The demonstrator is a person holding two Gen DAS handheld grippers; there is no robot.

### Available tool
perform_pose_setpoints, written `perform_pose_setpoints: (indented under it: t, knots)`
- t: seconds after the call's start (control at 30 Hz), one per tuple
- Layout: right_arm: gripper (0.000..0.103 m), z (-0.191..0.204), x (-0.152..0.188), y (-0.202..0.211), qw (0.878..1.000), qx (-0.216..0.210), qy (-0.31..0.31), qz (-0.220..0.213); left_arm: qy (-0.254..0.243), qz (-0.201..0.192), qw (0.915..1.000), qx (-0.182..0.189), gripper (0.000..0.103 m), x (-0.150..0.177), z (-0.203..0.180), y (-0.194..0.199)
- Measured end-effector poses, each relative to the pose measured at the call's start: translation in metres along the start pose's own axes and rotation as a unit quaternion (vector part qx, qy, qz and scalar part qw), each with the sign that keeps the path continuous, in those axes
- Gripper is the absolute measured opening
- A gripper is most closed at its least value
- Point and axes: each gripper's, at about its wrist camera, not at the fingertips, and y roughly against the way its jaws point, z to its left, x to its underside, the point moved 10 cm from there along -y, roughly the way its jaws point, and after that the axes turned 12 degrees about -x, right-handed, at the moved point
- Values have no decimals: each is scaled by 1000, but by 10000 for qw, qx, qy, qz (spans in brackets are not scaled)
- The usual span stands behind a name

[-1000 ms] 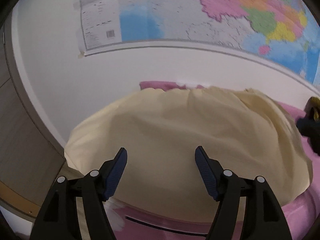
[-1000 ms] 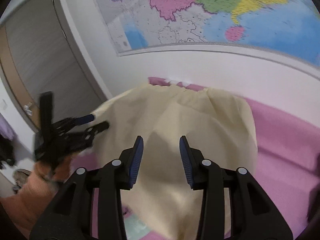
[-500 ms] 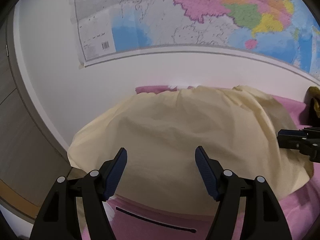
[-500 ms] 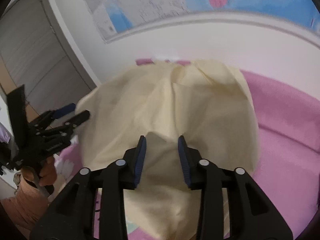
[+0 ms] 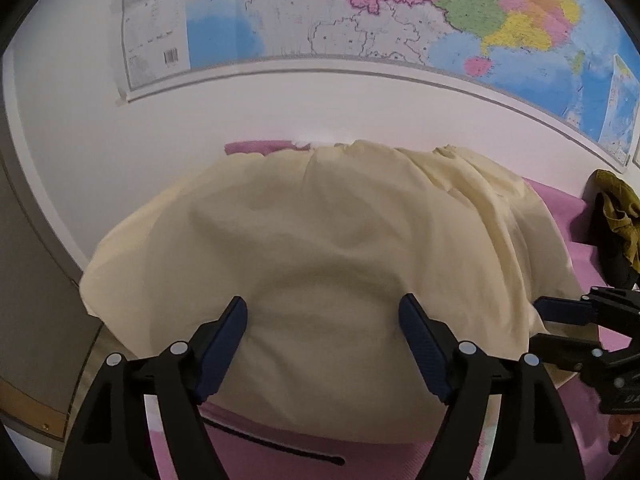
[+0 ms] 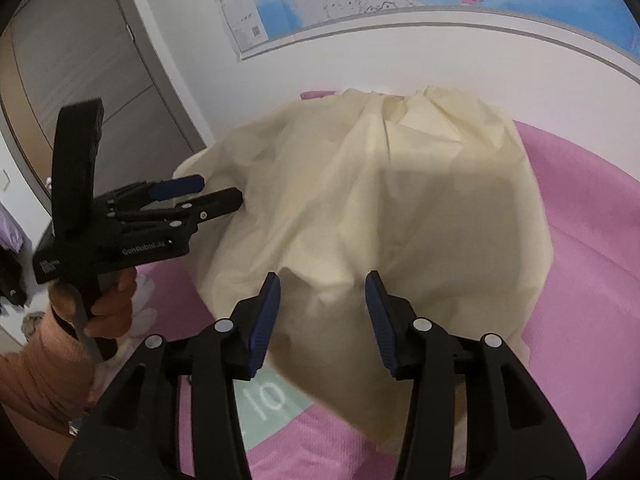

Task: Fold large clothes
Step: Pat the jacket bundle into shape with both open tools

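Note:
A large pale yellow garment lies spread and rumpled on a pink bed; it also shows in the right wrist view. My left gripper is open and empty, hovering over the garment's near edge. It also shows in the right wrist view, at the garment's left edge. My right gripper is open and empty above the garment's near part. It also shows in the left wrist view, at the garment's right edge.
A big wall map hangs over the bed against a white wall. An olive and black pile of clothes lies at the right. A grey wardrobe door stands at the left. A black strap lies on the pink sheet.
Both grippers have moved closer over the garment. The right gripper's jaws have opened wider. The garment has sagged in the middle and lies flatter.

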Motion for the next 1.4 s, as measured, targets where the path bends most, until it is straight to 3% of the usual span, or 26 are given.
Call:
perform_pose_setpoints:
  t: [0.23, 0.33, 0.57, 0.9, 1.0, 1.17, 1.4]
  knots:
    - [48, 5, -3, 32, 9990, 113, 57, -422, -67, -262, 9996, 88, 75, 5, -12, 33]
    - [56, 2, 3, 34, 9989, 167, -6, -437, -130, -273, 9995, 125, 77, 12, -22, 36]
    - [56, -8, 22, 18, 9992, 350, -99, -169, -98, -32, 9999, 43, 77, 29, -32, 18]
    - [55, -8, 21, 44, 9983, 290, -199, -472, -45, -143, 9999, 86, 77, 31, -36, 37]
    - [55, -12, 26, 44, 9983, 280, -266, -442, 2, -69, 9996, 264, 77, 34, -44, 37]
    - [54, -15, 35, 35, 9984, 347, -320, -302, 33, 38, 9998, 166, 77, 39, -49, 29]
    - [55, -7, 38, 50, 9982, 314, -246, -455, 134, 1, 9998, 121, 77, 38, -50, 38]
